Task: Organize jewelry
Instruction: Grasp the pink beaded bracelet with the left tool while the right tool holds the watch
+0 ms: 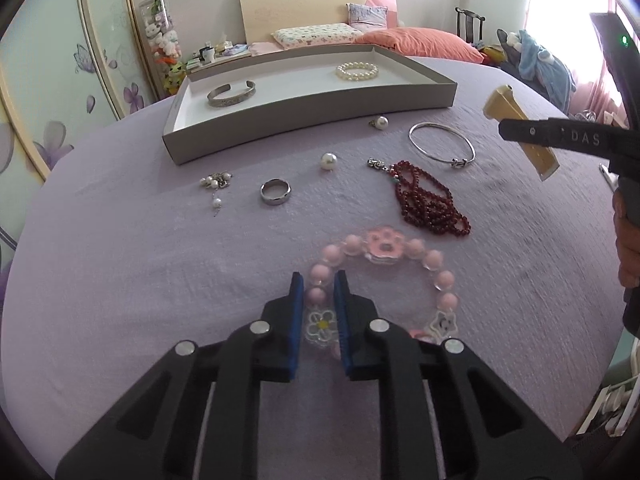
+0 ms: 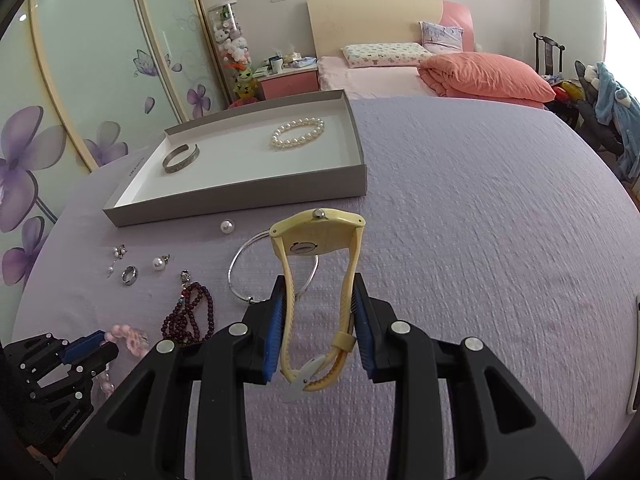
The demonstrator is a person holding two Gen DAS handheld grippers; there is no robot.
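My left gripper [image 1: 319,280] is shut on the pink bead bracelet [image 1: 434,260], its blue pads pinching a bead on the bracelet's left side as it lies on the purple bedspread. My right gripper [image 2: 320,284] is shut on a yellow wristwatch [image 2: 318,234] and holds it above the bed; the watch also shows in the left wrist view [image 1: 520,132]. The grey tray [image 1: 304,118] holds a silver cuff [image 1: 231,94] and a pearl bracelet [image 1: 357,71]. Loose on the bed lie a silver bangle [image 1: 441,142], red bead necklace [image 1: 430,200], silver ring [image 1: 276,191], two pearls [image 1: 329,160] and pearl earrings [image 1: 216,182].
The purple bedspread [image 2: 480,200] stretches wide to the right of the tray. A second bed with an orange duvet [image 2: 488,74] stands behind. A wardrobe with flower decals [image 2: 60,120] is on the left, a chair with clothes [image 2: 600,100] at the far right.
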